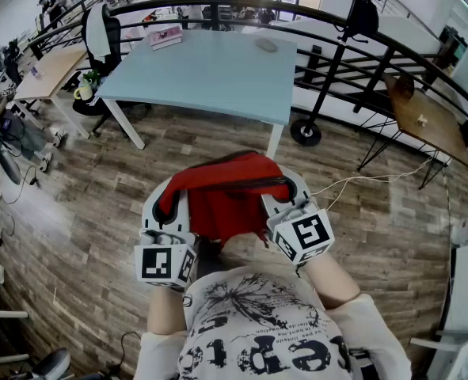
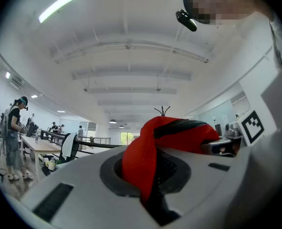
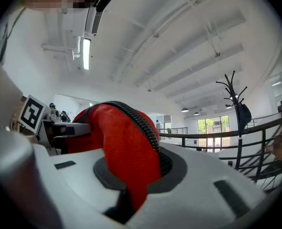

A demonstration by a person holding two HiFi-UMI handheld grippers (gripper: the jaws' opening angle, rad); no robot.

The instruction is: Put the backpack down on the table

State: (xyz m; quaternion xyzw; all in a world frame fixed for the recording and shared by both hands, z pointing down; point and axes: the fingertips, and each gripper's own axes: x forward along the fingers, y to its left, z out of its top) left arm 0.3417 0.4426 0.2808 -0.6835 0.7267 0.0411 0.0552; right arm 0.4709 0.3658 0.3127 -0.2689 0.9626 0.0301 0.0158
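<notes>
1. Nearest me: the left gripper (image 1: 167, 206) and right gripper (image 1: 287, 199) are sitting level just in front of the person's chest; both marker cubes are facing the head camera.
2. The left gripper's jaws are pinching almost fully closed on the red backpack (image 1: 227, 190); in the left gripper view a red fold is running down into the narrow gap between them.
3. The right gripper's jaws are doing the same; they're clamping red mesh right beside a black zip edge, with very little gap.
4. The backpack is hanging between the two grippers, bunched up, in the air over the wooden floor (image 1: 91, 204); it's touching neither the floor nor any surface that I can see.
5. Further out, the light-blue table (image 1: 218, 77) is standing well apart from the backpack, straight ahead; a pink item (image 1: 166, 36) is lying at its far left corner and a small grey object (image 1: 266, 46) near the far edge; the near side is looking bare.
6. Beyond it I'm seeing a chair (image 1: 103, 30), a black railing (image 1: 313, 30) and a coat stand (image 1: 346, 38).
7. I'm judging the grasp and lift as done and the carry as barely under way; remaining: closing the gap to the table, lowering the backpack onto the bare near side, opening both sets of jaws.
</notes>
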